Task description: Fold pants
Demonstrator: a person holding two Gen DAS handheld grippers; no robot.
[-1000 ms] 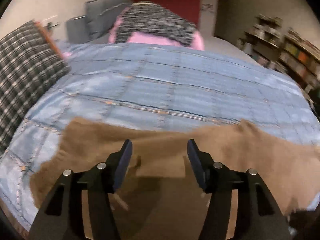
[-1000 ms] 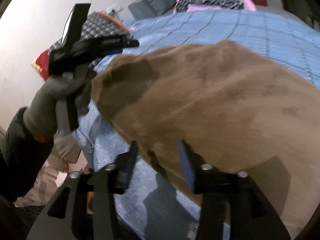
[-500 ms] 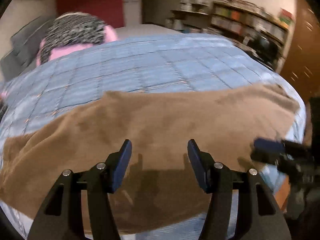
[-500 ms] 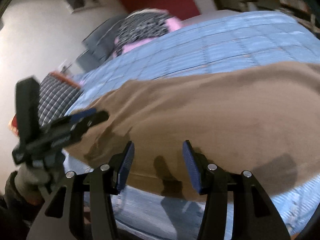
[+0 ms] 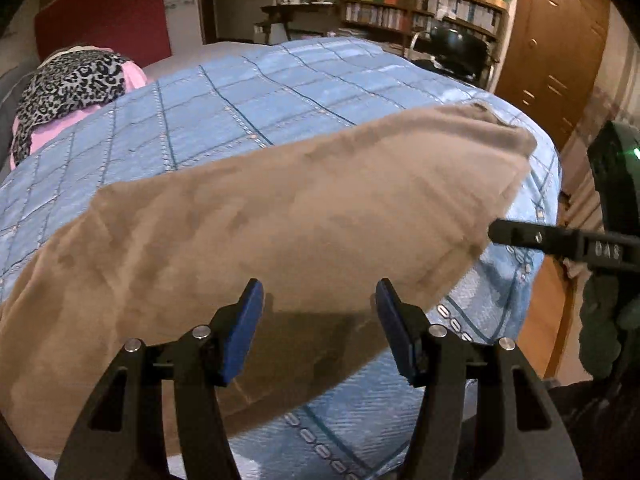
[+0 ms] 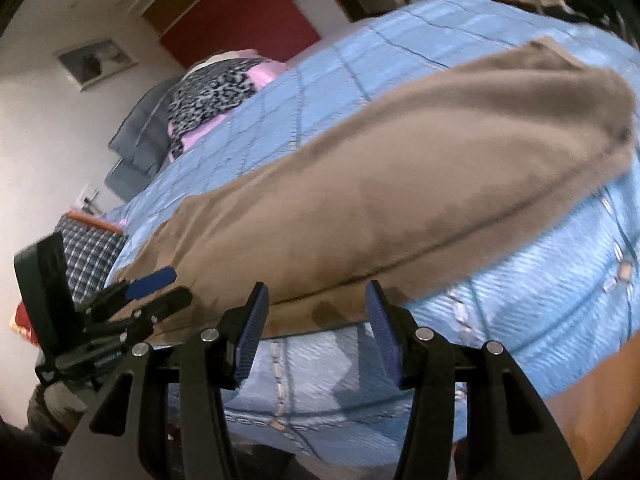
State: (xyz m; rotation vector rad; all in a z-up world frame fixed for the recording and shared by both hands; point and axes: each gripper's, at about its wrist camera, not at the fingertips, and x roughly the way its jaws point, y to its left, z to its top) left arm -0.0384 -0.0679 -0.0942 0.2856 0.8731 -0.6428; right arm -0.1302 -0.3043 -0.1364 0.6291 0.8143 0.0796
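Observation:
Brown pants (image 5: 280, 216) lie flat in a long band across the near part of a blue quilted bed (image 5: 248, 92); they also show in the right wrist view (image 6: 400, 184). My left gripper (image 5: 318, 320) is open and empty, just above the pants' near edge. My right gripper (image 6: 314, 320) is open and empty, by the near edge further along. The right gripper shows at the right of the left wrist view (image 5: 560, 240), near the pants' end. The left gripper shows at the lower left of the right wrist view (image 6: 156, 292).
A leopard-print and pink bundle (image 5: 68, 88) and grey pillows (image 6: 140, 140) lie at the head of the bed. A plaid cushion (image 6: 88, 252) sits at the bed's left. Bookshelves (image 5: 420, 8), a chair (image 5: 456, 52) and a wooden door (image 5: 552, 48) stand beyond.
Both grippers have swung to the right along the pants' near edge. The pants lie flatter and more stretched out. Both grippers stay open.

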